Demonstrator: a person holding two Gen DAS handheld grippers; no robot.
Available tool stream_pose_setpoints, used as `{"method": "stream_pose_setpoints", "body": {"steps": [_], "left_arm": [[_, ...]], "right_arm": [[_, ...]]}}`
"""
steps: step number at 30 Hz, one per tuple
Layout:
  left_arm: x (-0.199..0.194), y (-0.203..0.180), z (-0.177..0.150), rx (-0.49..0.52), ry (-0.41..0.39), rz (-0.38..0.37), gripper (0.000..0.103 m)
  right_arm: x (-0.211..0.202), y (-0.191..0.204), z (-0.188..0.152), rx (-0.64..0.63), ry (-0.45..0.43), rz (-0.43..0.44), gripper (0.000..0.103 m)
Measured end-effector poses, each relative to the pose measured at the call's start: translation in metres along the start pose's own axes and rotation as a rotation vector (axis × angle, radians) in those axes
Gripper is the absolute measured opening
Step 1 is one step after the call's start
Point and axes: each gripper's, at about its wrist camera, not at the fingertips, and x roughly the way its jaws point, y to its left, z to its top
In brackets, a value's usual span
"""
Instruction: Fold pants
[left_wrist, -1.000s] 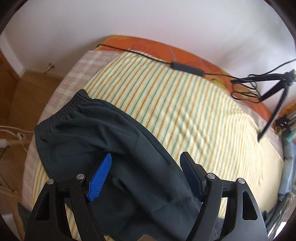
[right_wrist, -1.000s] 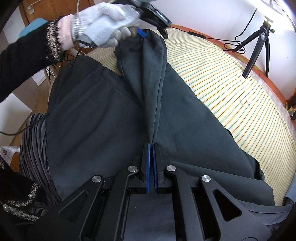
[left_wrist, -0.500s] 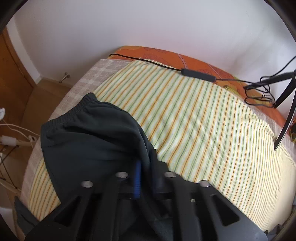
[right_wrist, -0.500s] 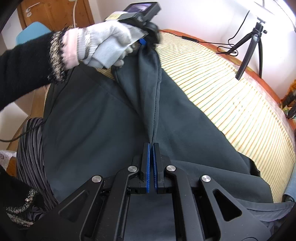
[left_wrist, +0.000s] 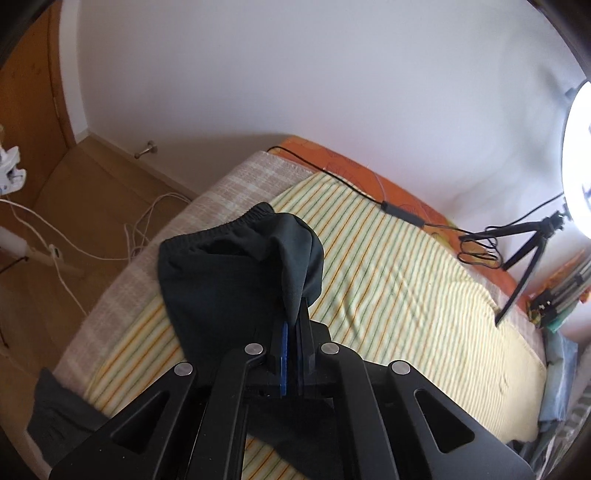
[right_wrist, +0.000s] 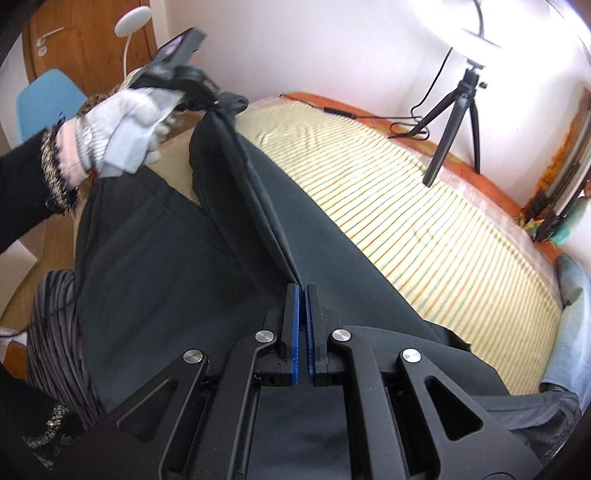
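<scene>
Both grippers clamped on dark pants over a striped bed.

Left gripper (left_wrist: 291, 325): fingers have just closed, pinching pants (left_wrist: 229, 280) near the elastic waistband. Right gripper (right_wrist: 303, 295): fingers fully closed on a taut fabric ridge. Only the right view shows the gloved hand (right_wrist: 122, 125) carrying the left tool. Pants lie across the bed (right_wrist: 424, 221); tripod (right_wrist: 458, 122) stands behind, white wall beyond, wooden floor (left_wrist: 92, 199) with cables.

— Pants (right_wrist: 155, 258) cut off at bottom edge, waistband (left_wrist: 218, 236) partly hidden behind own raised fold.

— Blurred left tool (right_wrist: 218, 103) tips, buried in cloth; tripod (left_wrist: 524, 258) leg ends too small.
</scene>
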Motion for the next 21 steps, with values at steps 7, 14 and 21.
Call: {"method": "stream_pose_setpoints", "body": {"steps": [7, 14, 21], "left_arm": [[-0.059, 0.030, -0.025, 0.030, -0.037, -0.078, 0.002], [-0.102, 0.067, -0.071, 0.004, -0.040, -0.130, 0.002], [-0.113, 0.097, -0.121, 0.001, 0.033, -0.143, 0.002]], "right_arm": [[-0.047, 0.026, -0.011, -0.050, -0.025, -0.003, 0.004], [-0.062, 0.070, -0.034, -0.074, -0.007, 0.008, 0.004], [-0.057, 0.098, -0.070, -0.055, 0.078, 0.035, 0.004]]}}
